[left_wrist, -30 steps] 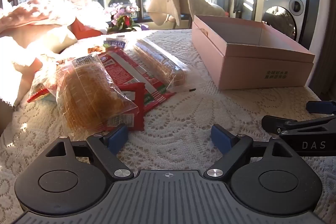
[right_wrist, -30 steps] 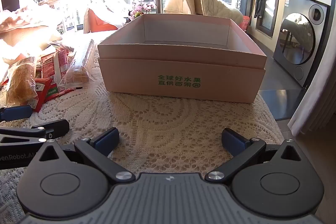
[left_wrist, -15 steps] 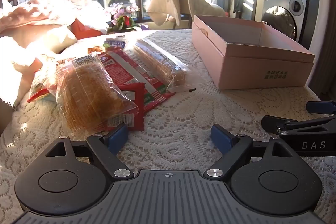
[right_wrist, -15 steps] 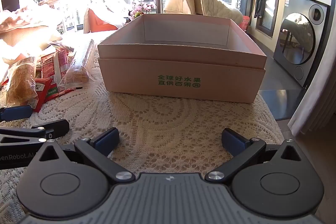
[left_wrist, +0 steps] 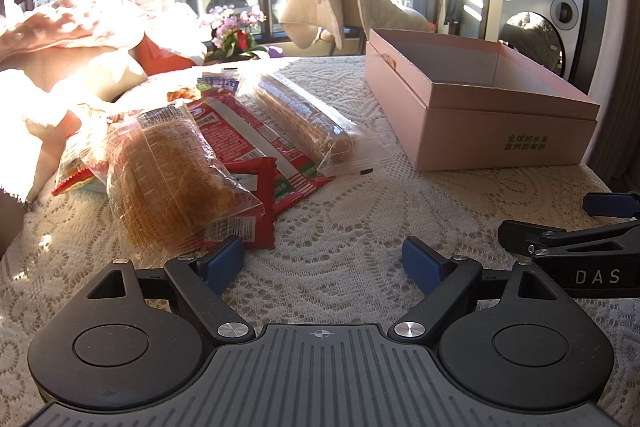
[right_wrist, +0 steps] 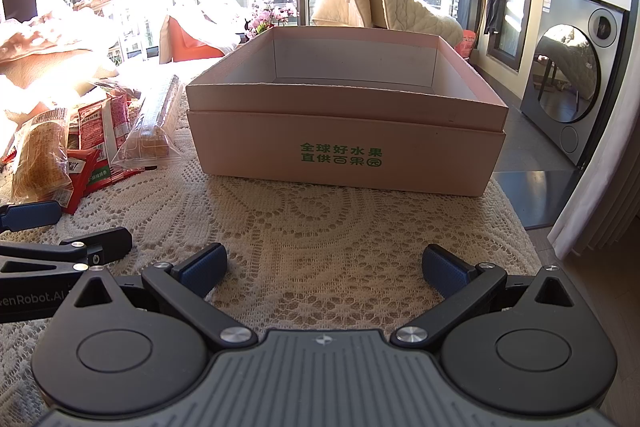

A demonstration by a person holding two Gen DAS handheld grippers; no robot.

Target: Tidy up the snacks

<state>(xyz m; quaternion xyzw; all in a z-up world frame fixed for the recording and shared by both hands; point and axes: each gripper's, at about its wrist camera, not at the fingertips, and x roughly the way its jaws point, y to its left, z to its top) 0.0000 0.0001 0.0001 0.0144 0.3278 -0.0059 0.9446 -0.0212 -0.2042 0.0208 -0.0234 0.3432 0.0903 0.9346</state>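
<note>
Bare lace-covered tabletop (right_wrist: 320, 227) runs along the near edge, giving open passage in front of both sets of fingers. The pink box (right_wrist: 344, 147) occupies the right side toward the far edge; its top is open and its walls block any low approach. The snack pile (left_wrist: 208, 163) fills the left side, its nearest bread packet (left_wrist: 172, 187) just beside the left gripper (left_wrist: 322, 263). A narrow lace lane separates the pile from the box.
</note>
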